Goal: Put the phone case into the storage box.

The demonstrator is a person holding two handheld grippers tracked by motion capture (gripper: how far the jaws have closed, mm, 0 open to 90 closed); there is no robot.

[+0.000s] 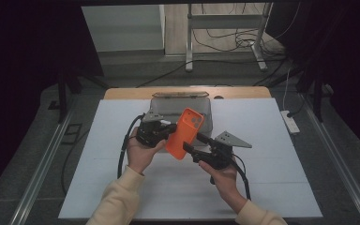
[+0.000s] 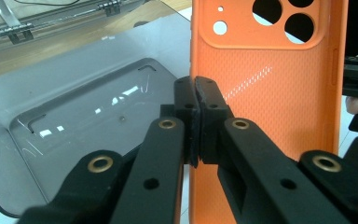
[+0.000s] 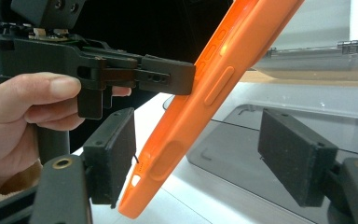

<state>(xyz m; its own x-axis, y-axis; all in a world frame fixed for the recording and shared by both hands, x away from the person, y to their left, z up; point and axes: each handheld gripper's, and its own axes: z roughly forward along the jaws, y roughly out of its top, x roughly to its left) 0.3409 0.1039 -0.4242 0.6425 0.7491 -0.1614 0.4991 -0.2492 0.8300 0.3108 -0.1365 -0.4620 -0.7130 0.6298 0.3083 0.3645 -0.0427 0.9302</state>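
An orange phone case (image 1: 183, 133) is held tilted in the air above the white table cover, its camera cut-outs at the top. My left gripper (image 1: 171, 127) is shut on the case's side edge; in the left gripper view its jaws (image 2: 196, 100) pinch the rim of the case (image 2: 270, 93). My right gripper (image 1: 193, 143) comes in from the right at the case's lower end. In the right gripper view it (image 3: 205, 158) stands open with the lower part of the case (image 3: 205, 107) between its pads, the left pad (image 3: 112, 154) close beside the case and the right pad well apart from it.
A clear plastic box (image 1: 161, 105) with its lid folded back sits on the table behind the case, and also lies under it (image 2: 88, 116). The white cover (image 1: 262, 178) spreads to all sides. A power strip (image 1: 290, 122) lies past the table's right edge.
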